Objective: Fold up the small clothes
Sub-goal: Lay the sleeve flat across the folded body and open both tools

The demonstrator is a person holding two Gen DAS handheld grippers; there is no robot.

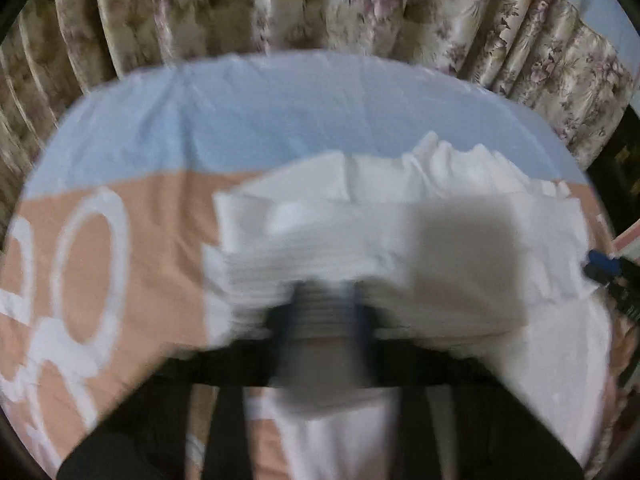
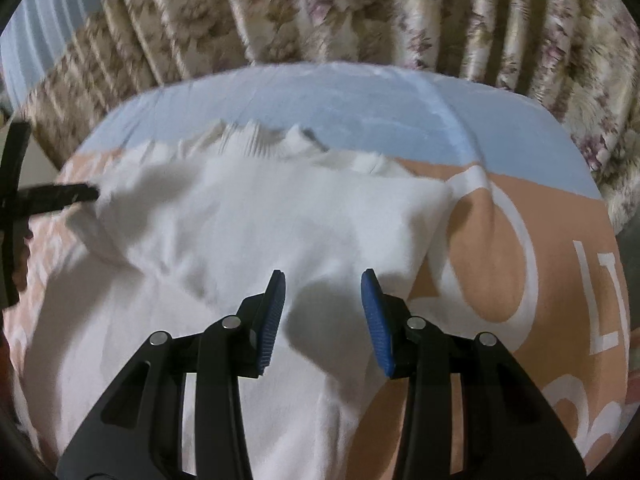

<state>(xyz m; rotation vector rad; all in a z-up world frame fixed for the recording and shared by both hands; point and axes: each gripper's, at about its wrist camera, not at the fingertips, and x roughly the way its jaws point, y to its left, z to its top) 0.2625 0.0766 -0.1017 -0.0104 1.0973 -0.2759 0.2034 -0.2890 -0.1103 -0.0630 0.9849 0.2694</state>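
A white garment (image 1: 460, 240) lies crumpled on a peach and blue bedspread (image 1: 140, 240). The left wrist view is badly blurred; my left gripper (image 1: 320, 312) shows as a dark narrow shape with white cloth bunched around its tip. In the right wrist view, the left gripper (image 2: 94, 193) comes in from the left edge with its tip at the corner of the garment (image 2: 260, 220), and the cloth creases toward it. My right gripper (image 2: 323, 280) hangs over the garment's near right part, blue pads (image 2: 374, 320) apart and nothing between them. The right gripper's tip (image 1: 600, 268) also shows at the garment's right edge.
A floral curtain (image 1: 320, 0) hangs in folds right behind the bed's far edge. The bedspread (image 2: 500, 260) carries large white letters and rings to the right of the garment. Its far strip (image 2: 340, 108) is pale blue.
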